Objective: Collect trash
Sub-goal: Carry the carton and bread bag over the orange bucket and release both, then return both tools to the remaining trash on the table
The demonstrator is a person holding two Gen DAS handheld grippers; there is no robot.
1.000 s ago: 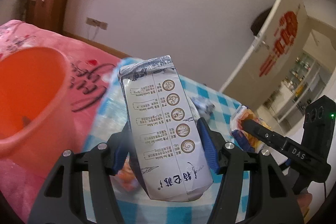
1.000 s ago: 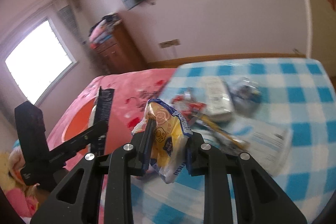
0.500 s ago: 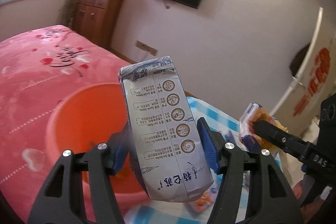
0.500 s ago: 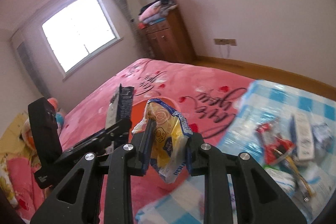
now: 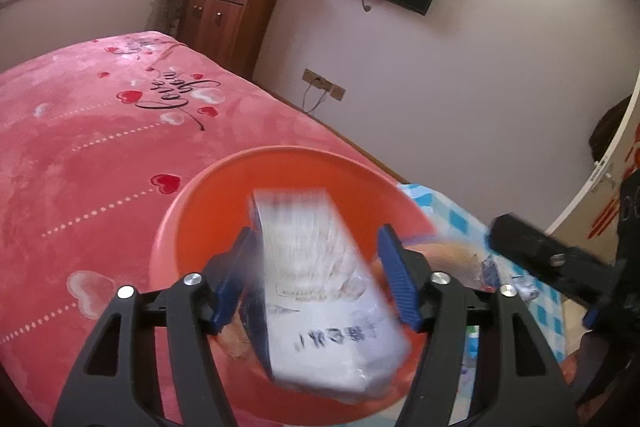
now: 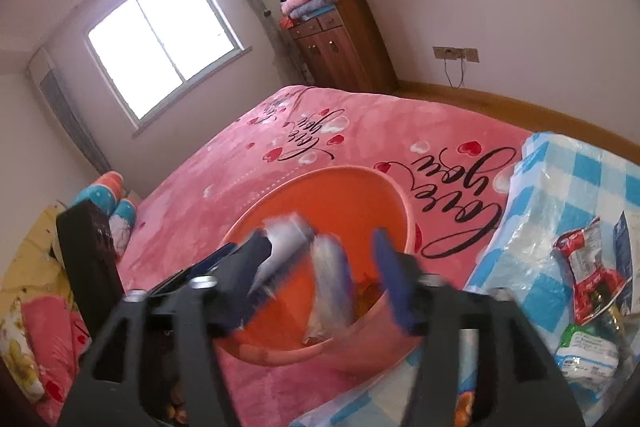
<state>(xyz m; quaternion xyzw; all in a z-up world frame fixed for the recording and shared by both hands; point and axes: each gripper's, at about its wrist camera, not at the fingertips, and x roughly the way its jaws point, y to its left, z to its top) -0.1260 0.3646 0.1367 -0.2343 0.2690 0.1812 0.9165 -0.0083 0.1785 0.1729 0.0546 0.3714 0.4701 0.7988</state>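
Note:
An orange plastic basin (image 5: 188, 223) (image 6: 344, 187) sits on the pink bed. My left gripper (image 5: 316, 267) is open above it, and a white milk carton (image 5: 324, 283) is blurred, falling free between its fingers into the basin. My right gripper (image 6: 320, 267) is open over the basin too, and a blurred snack bag (image 6: 330, 291) drops between its fingers. The carton also shows in the right wrist view (image 6: 284, 243), beside the left gripper's finger. The right gripper's finger shows in the left wrist view (image 5: 536, 251).
A blue checked cloth (image 6: 580, 187) to the right of the basin carries more wrappers: a red packet (image 6: 588, 275) and a white-green packet (image 6: 588, 351). A pink blanket (image 5: 80, 147) covers the bed. A wooden cabinet (image 5: 228, 23) stands by the wall.
Both grippers moved left from the checked cloth to above the basin, then opened. The carton and the snack bag left the fingers and are falling.

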